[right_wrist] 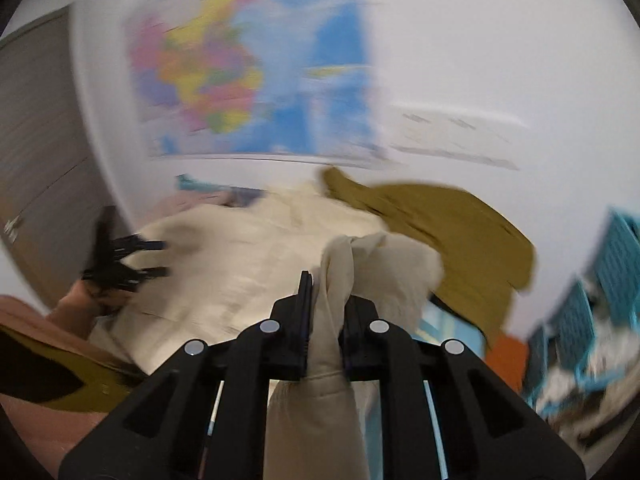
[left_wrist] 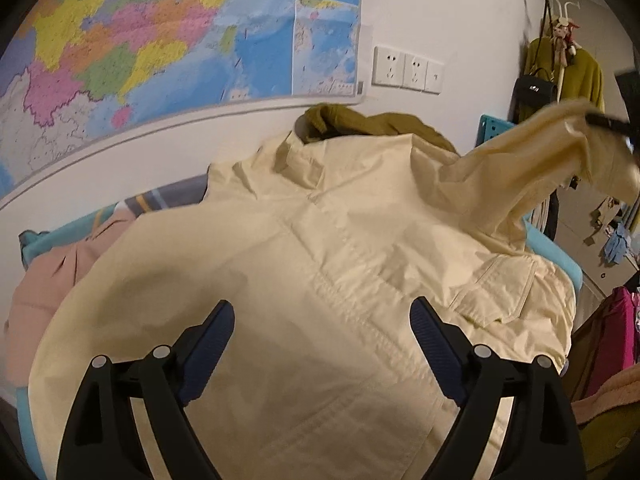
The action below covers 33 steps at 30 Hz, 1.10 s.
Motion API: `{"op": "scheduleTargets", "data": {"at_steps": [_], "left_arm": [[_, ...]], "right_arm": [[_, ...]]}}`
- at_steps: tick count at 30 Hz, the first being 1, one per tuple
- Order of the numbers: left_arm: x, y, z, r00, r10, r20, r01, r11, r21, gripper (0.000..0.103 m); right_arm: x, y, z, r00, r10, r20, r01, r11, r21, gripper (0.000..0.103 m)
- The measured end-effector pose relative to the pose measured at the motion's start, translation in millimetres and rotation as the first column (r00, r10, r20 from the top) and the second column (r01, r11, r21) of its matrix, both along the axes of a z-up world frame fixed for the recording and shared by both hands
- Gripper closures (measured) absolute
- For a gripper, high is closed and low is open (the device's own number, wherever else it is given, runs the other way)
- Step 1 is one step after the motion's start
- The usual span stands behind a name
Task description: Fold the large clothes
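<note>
A colourful wall map point(left_wrist: 160, 28) is filling the wall behind your work, with a strip of 3 white sockets point(left_wrist: 408, 69) beside it. Below it, the cream jacket point(left_wrist: 312, 264) is lying spread front-up over the blue table point(left_wrist: 560, 252), covering most of it. An olive garment point(left_wrist: 360, 120) is bunching behind its collar, and a pink garment point(left_wrist: 44, 280) is sitting at its left edge. Your left gripper point(left_wrist: 322, 320) is hovering over the jacket's lower front, fingers spread wide, gripping nothing. Your right gripper point(right_wrist: 326, 304) is pinching the jacket's sleeve point(right_wrist: 340, 280) between nearly closed fingers, holding it raised above the body.
</note>
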<state>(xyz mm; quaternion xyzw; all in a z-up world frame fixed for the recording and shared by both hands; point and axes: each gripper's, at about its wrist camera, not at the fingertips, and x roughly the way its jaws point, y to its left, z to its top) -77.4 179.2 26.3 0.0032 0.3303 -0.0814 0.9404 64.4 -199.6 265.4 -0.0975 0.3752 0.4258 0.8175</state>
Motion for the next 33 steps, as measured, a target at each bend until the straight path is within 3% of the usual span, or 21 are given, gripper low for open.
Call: {"op": "scheduleTargets", "data": {"at_steps": [4, 10, 12, 13, 15, 16, 17, 21, 25, 29, 32, 33], "left_arm": [[0.7, 6.1, 5.8, 1.000, -0.016, 0.024, 0.017, 0.999, -0.045, 0.016], [-9.6, 19.5, 12.0, 0.999, 0.000, 0.046, 0.003, 0.998, -0.064, 0.015], [-13.1, 22.0, 13.2, 0.999, 0.000, 0.050, 0.003, 0.998, -0.068, 0.013], [-14.0, 23.0, 13.0, 0.999, -0.001, 0.050, 0.004, 0.998, -0.068, 0.013], [-14.2, 23.5, 11.6, 0.999, -0.004, 0.042, 0.006, 0.998, -0.070, 0.013], [-13.3, 23.3, 10.4, 0.999, -0.005, 0.035, 0.008, 0.997, -0.073, 0.013], [-12.6, 22.3, 8.7, 1.000, -0.012, 0.026, 0.014, 0.997, -0.079, 0.013], [-9.7, 12.8, 2.5, 0.998, -0.069, 0.010, 0.069, 0.993, -0.097, 0.010], [5.2, -3.6, -7.4, 0.990, -0.134, -0.037, 0.130, 0.987, -0.096, 0.007], [42.4, -20.7, -34.8, 0.967, -0.153, -0.205, 0.141, 0.987, -0.073, 0.007], [70.9, -19.4, -55.8, 0.930, -0.166, -0.329, 0.127, 0.982, -0.137, 0.025], [76.1, -18.0, -59.4, 0.922, -0.153, -0.356, 0.110, 0.984, -0.137, 0.049]], "right_arm": [[-5.3, 87.1, -9.8, 0.985, 0.168, -0.031, -0.169, 0.985, -0.039, 0.090], [9.6, 197.3, -88.4, 0.944, 0.274, -0.181, -0.289, 0.955, -0.061, 0.085], [20.0, 224.2, -120.8, 0.926, 0.260, -0.274, -0.285, 0.957, -0.054, 0.071], [21.6, 238.2, -136.4, 0.917, 0.258, -0.305, -0.290, 0.955, -0.065, 0.050], [22.6, 252.1, -155.1, 0.926, 0.215, -0.311, -0.255, 0.962, -0.096, 0.025], [22.0, 255.3, -159.0, 0.919, 0.215, -0.331, -0.259, 0.961, -0.096, 0.026], [22.3, 255.0, -159.2, 0.910, 0.233, -0.343, -0.274, 0.958, -0.077, 0.027], [27.4, 227.7, -130.4, 0.938, 0.232, -0.257, -0.242, 0.970, -0.007, 0.027], [54.9, 166.0, -113.6, 0.975, 0.073, -0.209, -0.067, 0.997, 0.037, 0.025], [88.2, 101.6, -124.9, 0.969, -0.128, -0.212, 0.131, 0.991, 0.002, 0.022], [107.6, 62.3, -143.7, 0.941, -0.245, -0.233, 0.248, 0.969, -0.018, 0.022], [113.8, 50.2, -152.6, 0.925, -0.266, -0.273, 0.276, 0.961, -0.002, 0.022]]}}
